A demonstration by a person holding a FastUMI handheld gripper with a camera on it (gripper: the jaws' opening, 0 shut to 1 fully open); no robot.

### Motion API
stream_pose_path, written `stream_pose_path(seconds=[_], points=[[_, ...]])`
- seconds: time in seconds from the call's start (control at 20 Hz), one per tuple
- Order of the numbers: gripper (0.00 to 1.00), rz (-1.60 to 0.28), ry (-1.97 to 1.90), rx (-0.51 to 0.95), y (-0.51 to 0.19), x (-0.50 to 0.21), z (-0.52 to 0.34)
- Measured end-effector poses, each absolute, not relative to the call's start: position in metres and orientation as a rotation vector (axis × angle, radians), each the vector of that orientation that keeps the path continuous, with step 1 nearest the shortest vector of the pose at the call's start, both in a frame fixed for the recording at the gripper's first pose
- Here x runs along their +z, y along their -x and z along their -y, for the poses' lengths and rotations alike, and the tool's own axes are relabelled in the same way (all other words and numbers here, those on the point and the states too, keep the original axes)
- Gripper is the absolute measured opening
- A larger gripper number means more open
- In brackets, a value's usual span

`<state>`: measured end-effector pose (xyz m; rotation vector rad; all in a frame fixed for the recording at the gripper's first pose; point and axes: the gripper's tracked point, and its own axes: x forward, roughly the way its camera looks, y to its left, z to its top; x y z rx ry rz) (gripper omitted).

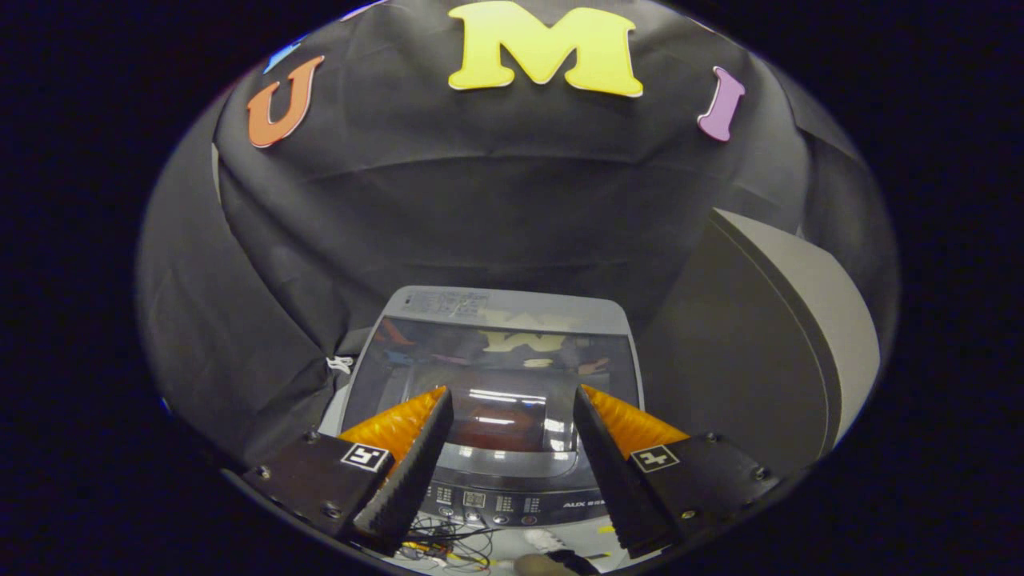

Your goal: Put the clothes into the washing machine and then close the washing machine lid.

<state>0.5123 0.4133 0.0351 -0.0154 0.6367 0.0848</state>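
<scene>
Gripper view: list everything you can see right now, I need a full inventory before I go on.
Washing machine: one, grey, below and just ahead of the fingers, against the booth wall.
Lid: one, dark glossy glass, lying flat and closed on the machine; something reddish shows through it.
Control panel: one, dark with small buttons, on the machine's near edge between the fingers.
Grey panel: one, grey, standing tilted beside the machine on the right finger's side.
Loose wires: a small tangle, black and yellow, under the left finger.
Black cloth: one, black, the booth's wall beyond the machine.
Gripper: one, fingers open, holding nothing, over the lid.
</scene>
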Motion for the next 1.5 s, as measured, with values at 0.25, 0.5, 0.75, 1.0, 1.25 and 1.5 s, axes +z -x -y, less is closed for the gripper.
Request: stream_pose_path(seconds=[0.25,0.5,0.75,1.0,1.25,1.5], points=[[0.95,-0.483,-0.018,0.155,-0.477,0.090,-0.404],[0.95,-0.291,-0.074,0.221,-0.421,0.148,-0.361],[0.95,-0.129,-0.100,0.213,-0.356,0.185,-0.274],[1.00,-0.037,-0.085,0.097,-0.295,0.175,-0.157],[1.00,-0.056,-0.091,-0.040,-0.249,0.127,-0.047],[1.00,-0.114,-0.050,-0.089,-0.204,0.076,0.017]])
